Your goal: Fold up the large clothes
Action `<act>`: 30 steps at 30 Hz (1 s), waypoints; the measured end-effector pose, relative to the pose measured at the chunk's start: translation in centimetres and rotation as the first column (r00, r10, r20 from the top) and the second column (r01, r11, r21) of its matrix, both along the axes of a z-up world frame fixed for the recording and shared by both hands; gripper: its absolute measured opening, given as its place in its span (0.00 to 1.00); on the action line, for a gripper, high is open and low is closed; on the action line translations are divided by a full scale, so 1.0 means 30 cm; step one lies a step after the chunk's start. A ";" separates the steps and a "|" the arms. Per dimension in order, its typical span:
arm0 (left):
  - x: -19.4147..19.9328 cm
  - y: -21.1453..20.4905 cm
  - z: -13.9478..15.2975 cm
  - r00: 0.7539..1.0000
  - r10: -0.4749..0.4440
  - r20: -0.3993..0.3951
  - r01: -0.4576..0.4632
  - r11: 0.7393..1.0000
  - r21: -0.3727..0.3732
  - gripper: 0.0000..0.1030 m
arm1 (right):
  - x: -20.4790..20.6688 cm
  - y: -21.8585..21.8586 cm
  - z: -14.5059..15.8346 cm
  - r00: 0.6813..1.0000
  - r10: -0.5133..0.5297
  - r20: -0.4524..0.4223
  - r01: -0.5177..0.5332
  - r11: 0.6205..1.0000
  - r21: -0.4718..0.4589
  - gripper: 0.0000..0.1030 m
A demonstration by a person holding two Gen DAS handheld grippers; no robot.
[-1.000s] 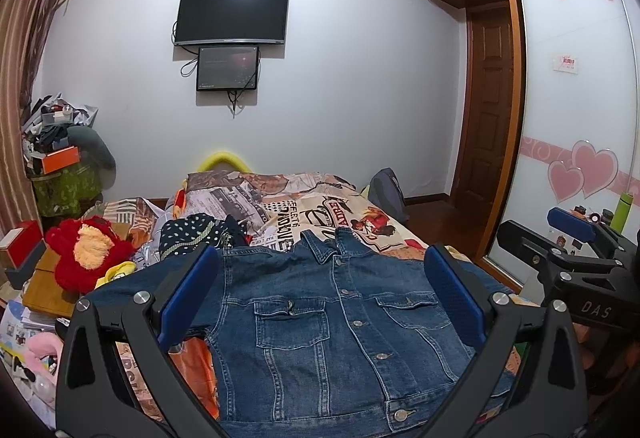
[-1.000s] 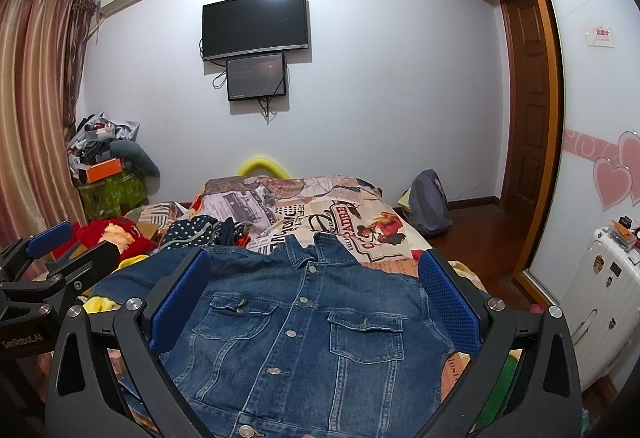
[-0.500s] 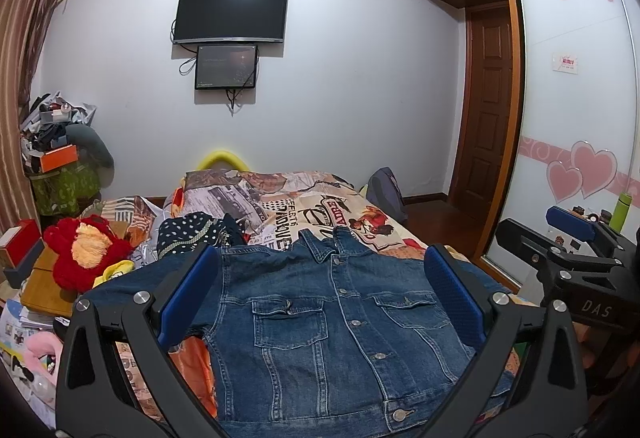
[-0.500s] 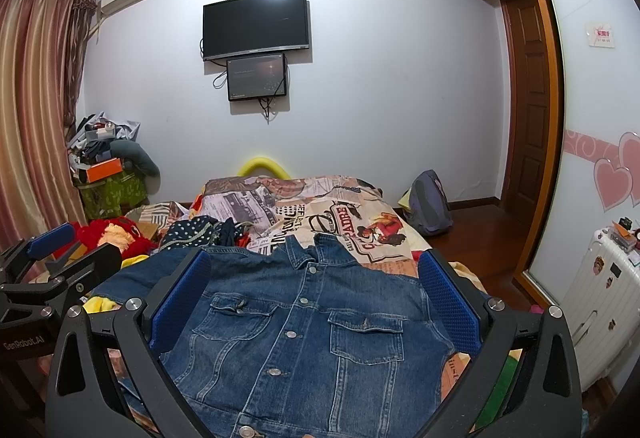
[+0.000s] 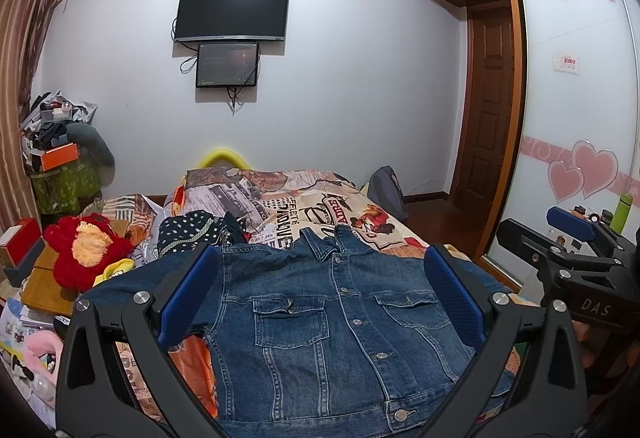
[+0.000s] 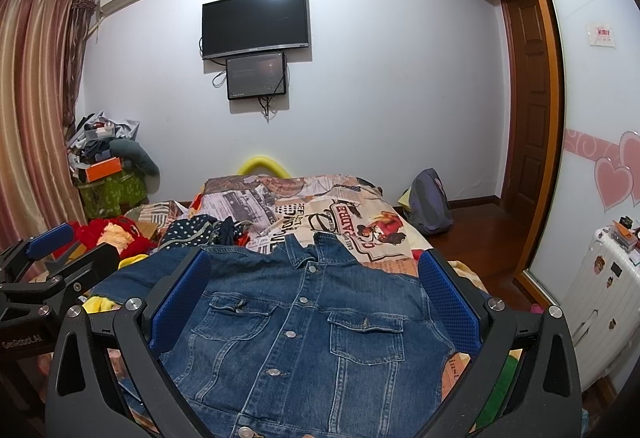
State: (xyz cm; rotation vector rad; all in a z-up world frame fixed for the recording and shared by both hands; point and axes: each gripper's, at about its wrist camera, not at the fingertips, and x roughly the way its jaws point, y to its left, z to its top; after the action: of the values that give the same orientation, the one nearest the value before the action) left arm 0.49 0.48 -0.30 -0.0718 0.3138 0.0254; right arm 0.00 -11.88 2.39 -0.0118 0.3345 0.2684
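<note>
The denim jacket lies face up and buttoned on the bed, collar toward the far wall, hem nearest the cameras, its sleeves spread out to either side over the patterned bedspread. Judged from the thick weave, double seams and metal buttons, it is likely fairly heavy and stiff for clothing: it should hold a crease line and slide little, but thick layers at the placket, collar and pocket flaps will resist a narrow pinch. The better places to take hold seem to be single-layer edges, such as a sleeve cuff, a shoulder seam or a hem corner, one on each side. The left tool hovers above the chest of the jacket with its blue pads spread wide apart, holding nothing and touching nothing I can see. The right tool hangs likewise over the front, pads set wide, empty. Each tool shows at the edge of the other's view, side by side.
</note>
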 end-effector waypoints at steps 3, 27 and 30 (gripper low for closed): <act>0.005 0.003 -0.002 1.000 0.003 -0.005 -0.003 1.000 0.000 1.00 | 0.008 -0.003 -0.001 1.000 0.000 -0.006 0.000 1.000 0.001 1.00; 0.221 0.174 -0.046 0.993 0.087 -0.078 -0.087 0.996 -0.004 1.00 | 0.198 0.065 -0.036 0.997 0.041 -0.069 -0.044 0.998 -0.042 1.00; 0.264 0.259 -0.069 0.984 0.145 -0.105 -0.148 0.989 -0.017 1.00 | 0.248 0.095 -0.049 0.995 0.055 -0.077 -0.060 0.996 -0.066 1.00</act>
State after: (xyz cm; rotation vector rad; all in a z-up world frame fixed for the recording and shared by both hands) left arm 8.42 8.24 -2.37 -0.1182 0.4119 0.1718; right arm 7.44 -9.04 0.91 -0.0785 0.4187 0.3152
